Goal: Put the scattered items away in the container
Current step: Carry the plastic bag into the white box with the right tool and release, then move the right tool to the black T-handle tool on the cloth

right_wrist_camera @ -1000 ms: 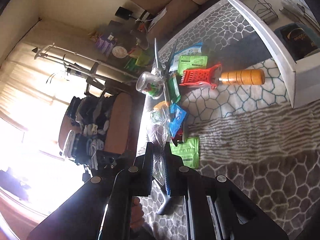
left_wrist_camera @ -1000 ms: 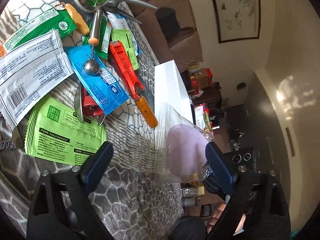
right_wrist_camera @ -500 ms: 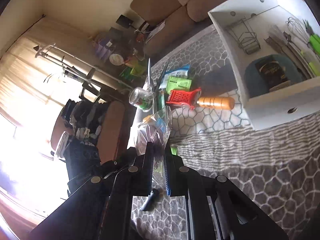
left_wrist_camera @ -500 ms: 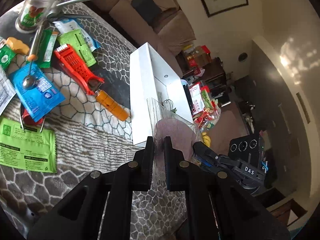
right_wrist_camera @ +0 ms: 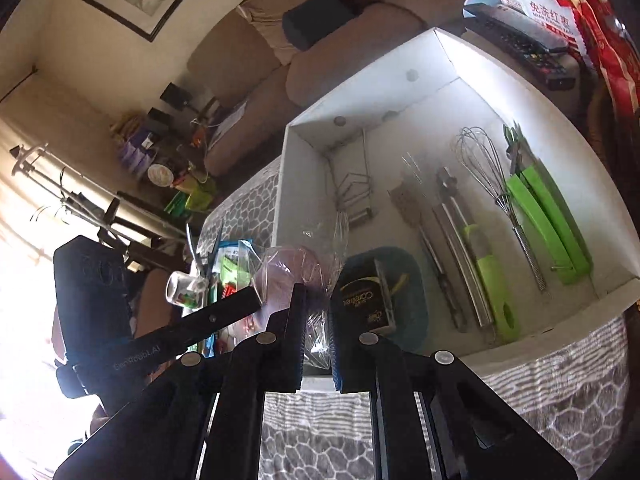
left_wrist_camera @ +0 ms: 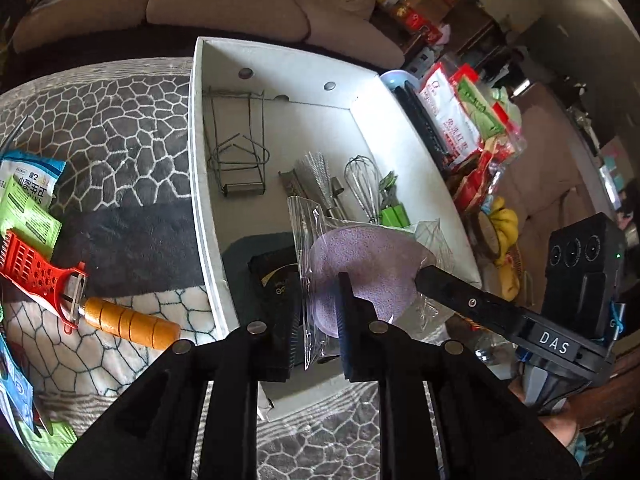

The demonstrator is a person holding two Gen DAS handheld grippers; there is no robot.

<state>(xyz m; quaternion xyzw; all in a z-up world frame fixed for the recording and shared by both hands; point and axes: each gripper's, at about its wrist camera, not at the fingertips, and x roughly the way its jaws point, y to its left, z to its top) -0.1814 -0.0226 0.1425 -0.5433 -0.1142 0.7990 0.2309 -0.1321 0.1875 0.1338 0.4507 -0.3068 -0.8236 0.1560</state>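
A clear plastic bag with a purple round pad [left_wrist_camera: 368,268] hangs over the near end of the white box [left_wrist_camera: 200,160]. My left gripper [left_wrist_camera: 316,344] is shut on the bag's lower edge. My right gripper [right_wrist_camera: 318,340] is shut on the same bag [right_wrist_camera: 292,268] from the other side; one of its fingers [left_wrist_camera: 464,300] shows in the left wrist view. The box [right_wrist_camera: 304,168] holds a whisk [right_wrist_camera: 492,172], green-handled tools [right_wrist_camera: 492,276], a wire rack [left_wrist_camera: 236,156] and a dark packet on a blue dish [right_wrist_camera: 368,304].
On the patterned cloth left of the box lie a red grater with orange handle [left_wrist_camera: 80,296], green and blue sachets [left_wrist_camera: 28,200] and a glass jar with tongs [right_wrist_camera: 188,288]. Snack bags [left_wrist_camera: 472,120] and a remote [right_wrist_camera: 520,44] lie beyond the box. A sofa [left_wrist_camera: 224,8] stands behind.
Both grippers carried the bag from beside the scattered items to over the box's near end. The left gripper, open a second ago, closed on the bag.
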